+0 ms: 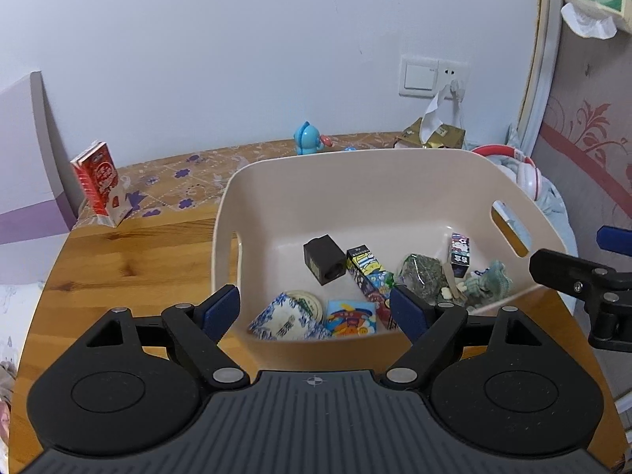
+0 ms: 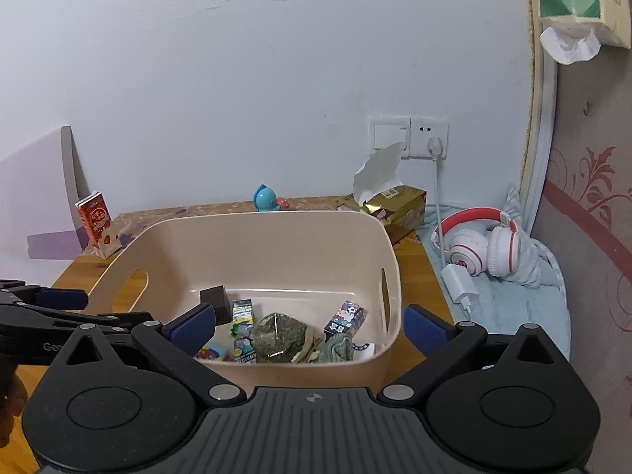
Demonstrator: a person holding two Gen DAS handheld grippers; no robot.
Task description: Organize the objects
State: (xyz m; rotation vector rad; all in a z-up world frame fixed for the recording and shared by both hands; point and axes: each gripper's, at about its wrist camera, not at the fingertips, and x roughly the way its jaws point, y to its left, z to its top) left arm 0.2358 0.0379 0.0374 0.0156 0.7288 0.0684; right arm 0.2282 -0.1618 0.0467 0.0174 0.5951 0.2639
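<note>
Bin [image 1: 276,181], beige, sits on the wooden table [image 1: 130,260] just ahead of both grippers, already loaded with small things. Inside, near the front wall: black cube [image 1: 324,258], cartoon-printed long box [image 1: 369,276], blue-and-white packet [image 1: 284,322], round tin [image 1: 302,300] partly under that packet, bright cartoon card [image 1: 350,318], dark green bundle [image 1: 420,276], small upright printed box [image 1: 460,254], and something grey-green and soft [image 1: 489,278] at the right corner. All lying loose, touching or overlapping, none stacked in order.

Left gripper [image 1: 315,312] hangs over the bin's near rim, blue pads wide apart, nothing between them. Right gripper [image 2: 310,326] the same: spread wide, empty, poised at the near edge over the bin's right half.

Judging from the layout, mostly done: the bulk of the small clutter looks gathered. Possibly left outside: red milk carton [image 1: 100,181] standing at the far left by the wall, blue toy [image 1: 308,138] behind the bin, gold tissue pack [image 2: 395,205] at the back right, white-and-red headphones [image 2: 480,245] and white charger [image 2: 460,284] on the pale cloth to the right. Cannot tell from the task line which of these belong in the bin. Carton and toy seem likeliest next, both well apart from either gripper and needing a reach past the bin.
</note>
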